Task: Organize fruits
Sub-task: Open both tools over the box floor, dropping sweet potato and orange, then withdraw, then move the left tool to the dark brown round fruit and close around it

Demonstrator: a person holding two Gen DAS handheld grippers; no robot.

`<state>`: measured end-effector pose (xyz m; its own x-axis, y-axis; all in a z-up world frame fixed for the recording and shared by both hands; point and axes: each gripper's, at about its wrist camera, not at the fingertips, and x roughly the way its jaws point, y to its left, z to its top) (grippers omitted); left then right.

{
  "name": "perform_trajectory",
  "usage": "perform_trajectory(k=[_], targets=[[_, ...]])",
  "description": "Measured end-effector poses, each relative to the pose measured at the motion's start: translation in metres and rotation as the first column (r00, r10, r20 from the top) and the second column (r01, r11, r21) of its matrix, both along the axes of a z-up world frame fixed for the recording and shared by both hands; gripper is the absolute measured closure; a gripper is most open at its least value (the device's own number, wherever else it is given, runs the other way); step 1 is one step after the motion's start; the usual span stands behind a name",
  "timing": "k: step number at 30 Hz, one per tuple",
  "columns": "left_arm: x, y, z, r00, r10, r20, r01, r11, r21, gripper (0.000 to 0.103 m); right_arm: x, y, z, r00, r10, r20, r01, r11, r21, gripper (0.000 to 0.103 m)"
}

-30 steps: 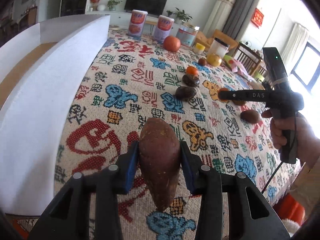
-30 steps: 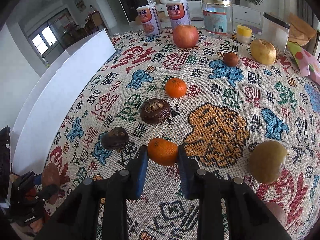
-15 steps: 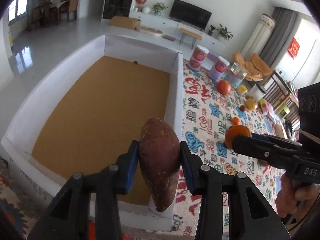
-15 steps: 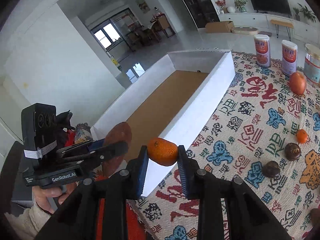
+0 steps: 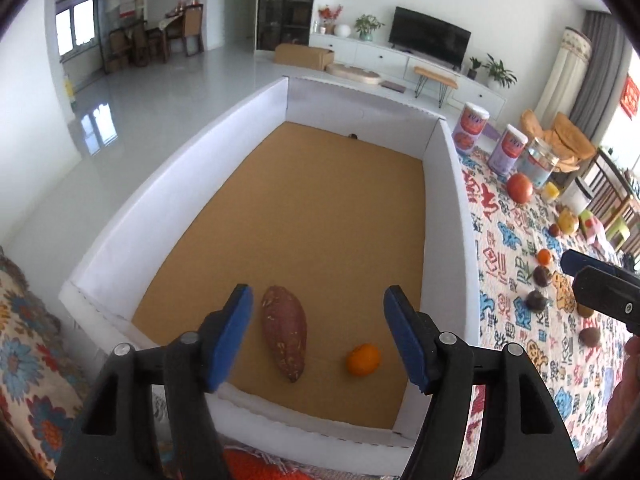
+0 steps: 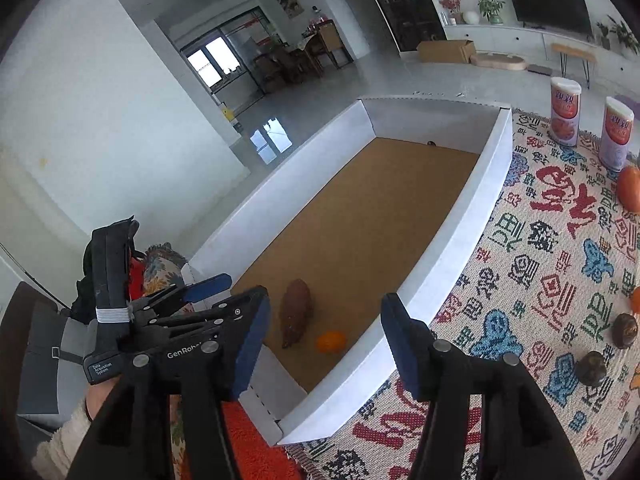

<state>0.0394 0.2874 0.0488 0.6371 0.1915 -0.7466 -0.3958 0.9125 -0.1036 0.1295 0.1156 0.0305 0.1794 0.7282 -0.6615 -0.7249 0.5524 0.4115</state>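
Note:
A brown sweet potato [image 5: 285, 333] [image 6: 297, 312] and a small orange [image 5: 363, 359] [image 6: 330, 342] lie on the cork floor of a white-walled box [image 5: 460, 208] [image 6: 452, 264], near its front end. My left gripper [image 5: 318, 316] hangs above them, its jaws opening, nothing between the blue pads. My right gripper [image 6: 324, 330] hovers over the box's front corner, jaws opening too and holding nothing. In the right wrist view the left gripper [image 6: 208, 282] shows at the left, held by a hand.
Right of the box, a patterned cloth [image 5: 516, 248] [image 6: 552, 280] carries several fruits: a red apple [image 5: 519, 188], a small orange [image 5: 543, 256], dark round fruits [image 6: 592, 368]. Two tall cans [image 6: 565, 112] and a jar stand at its far end.
Both grippers opened over the box. The sweet potato dropped from the left one and the orange from the right; both now lie on the box floor.

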Motion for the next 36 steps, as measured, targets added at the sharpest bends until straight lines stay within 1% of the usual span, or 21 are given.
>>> perform_trajectory(k=[2, 4, 6, 8, 10, 11, 12, 15, 16, 17, 19, 22, 23, 24, 26, 27, 29, 31, 32, 34, 36], targets=[[0.005, -0.021, 0.008, 0.997, -0.047, 0.067, 0.045, 0.999, 0.030, 0.026, -0.002, -0.035, 0.001, 0.997, -0.037, 0.061, 0.038, 0.999, -0.005, 0.034], [0.011, -0.041, 0.009, 0.989, -0.101, 0.106, 0.095, 0.993, 0.066, 0.017, -0.005, -0.083, -0.010, 0.990, -0.092, 0.111, 0.096, 0.995, -0.027, 0.029], [0.022, -0.059, 0.003, 0.984, -0.153, 0.095, 0.140, 0.981, 0.132, 0.016, -0.007, -0.141, -0.033, 0.974, -0.175, 0.145, 0.186, 0.980, -0.067, 0.028], [0.038, -0.074, -0.010, 0.984, -0.175, 0.023, 0.165, 0.961, 0.221, 0.016, -0.008, -0.203, -0.058, 0.942, -0.284, 0.178, 0.307, 0.944, -0.121, 0.028], [0.048, -0.083, -0.023, 0.983, -0.177, -0.043, 0.182, 0.945, 0.271, 0.016, -0.014, -0.271, -0.083, 0.884, -0.395, 0.251, 0.446, 0.873, -0.196, 0.028], [0.048, -0.088, -0.026, 0.983, -0.174, -0.058, 0.183, 0.937, 0.297, 0.016, -0.016, -0.302, -0.093, 0.851, -0.447, 0.277, 0.510, 0.830, -0.225, 0.028], [0.044, -0.090, -0.025, 0.984, -0.173, -0.041, 0.178, 0.934, 0.309, 0.016, -0.017, -0.335, -0.103, 0.816, -0.500, 0.290, 0.568, 0.786, -0.245, 0.028], [0.040, -0.090, -0.026, 0.987, -0.154, -0.047, 0.161, 0.933, 0.321, 0.011, -0.017, -0.414, -0.125, 0.718, -0.631, 0.294, 0.696, 0.661, -0.280, 0.028], [0.037, -0.088, -0.026, 0.987, -0.155, -0.051, 0.163, 0.934, 0.317, 0.010, -0.015, -0.434, -0.131, 0.690, -0.664, 0.288, 0.723, 0.627, -0.289, 0.028], [0.035, -0.087, -0.026, 0.987, -0.152, -0.049, 0.159, 0.937, 0.310, 0.010, -0.015, -0.449, -0.137, 0.670, -0.687, 0.281, 0.741, 0.601, -0.299, 0.028], [0.032, -0.084, -0.026, 0.988, -0.146, -0.050, 0.154, 0.942, 0.297, 0.008, -0.013, -0.466, -0.143, 0.646, -0.710, 0.278, 0.760, 0.567, -0.316, 0.028], [0.031, -0.087, -0.024, 0.990, -0.127, -0.052, 0.137, 0.943, 0.304, 0.010, -0.005, -0.469, -0.152, 0.645, -0.708, 0.287, 0.761, 0.559, -0.329, 0.027], [0.028, -0.091, -0.019, 0.993, -0.116, -0.031, 0.120, 0.940, 0.319, 0.010, -0.003, -0.468, -0.152, 0.643, -0.708, 0.292, 0.763, 0.561, -0.320, 0.027], [0.022, -0.099, -0.013, 0.994, -0.113, 0.010, 0.103, 0.937, 0.334, 0.010, -0.001, -0.466, -0.152, 0.644, -0.705, 0.298, 0.762, 0.561, -0.323, 0.027], [0.009, -0.118, 0.002, 0.985, -0.143, 0.097, 0.102, 0.936, 0.337, 0.009, -0.001, -0.464, -0.154, 0.646, -0.701, 0.303, 0.761, 0.559, -0.330, 0.023], [0.004, -0.129, 0.009, 0.977, -0.169, 0.134, 0.118, 0.940, 0.321, 0.007, -0.001, -0.465, -0.154, 0.644, -0.705, 0.297, 0.762, 0.559, -0.328, 0.021], [-0.003, -0.154, 0.015, 0.958, -0.225, 0.179, 0.173, 0.948, 0.266, 0.004, -0.002, -0.469, -0.156, 0.635, -0.721, 0.279, 0.769, 0.553, -0.321, 0.016], [-0.002, -0.182, 0.010, 0.939, -0.289, 0.188, 0.254, 0.949, 0.186, 0.002, -0.003, -0.467, -0.157, 0.631, -0.722, 0.283, 0.772, 0.546, -0.327, 0.015], [0.001, -0.195, 0.002, 0.930, -0.320, 0.181, 0.296, 0.944, 0.146, 0.002, -0.003, -0.466, -0.157, 0.627, -0.723, 0.291, 0.775, 0.538, -0.332, 0.013], [0.014, -0.222, -0.021, 0.911, -0.386, 0.144, 0.380, 0.922, 0.068, 0.001, -0.003, -0.465, -0.157, 0.620, -0.724, 0.303, 0.780, 0.525, -0.340, 0.011], [0.031, -0.246, -0.051, 0.897, -0.436, 0.073, 0.435, 0.900, 0.032, 0.002, -0.003, -0.465, -0.157, 0.619, -0.725, 0.302, 0.781, 0.524, -0.340, 0.010]])
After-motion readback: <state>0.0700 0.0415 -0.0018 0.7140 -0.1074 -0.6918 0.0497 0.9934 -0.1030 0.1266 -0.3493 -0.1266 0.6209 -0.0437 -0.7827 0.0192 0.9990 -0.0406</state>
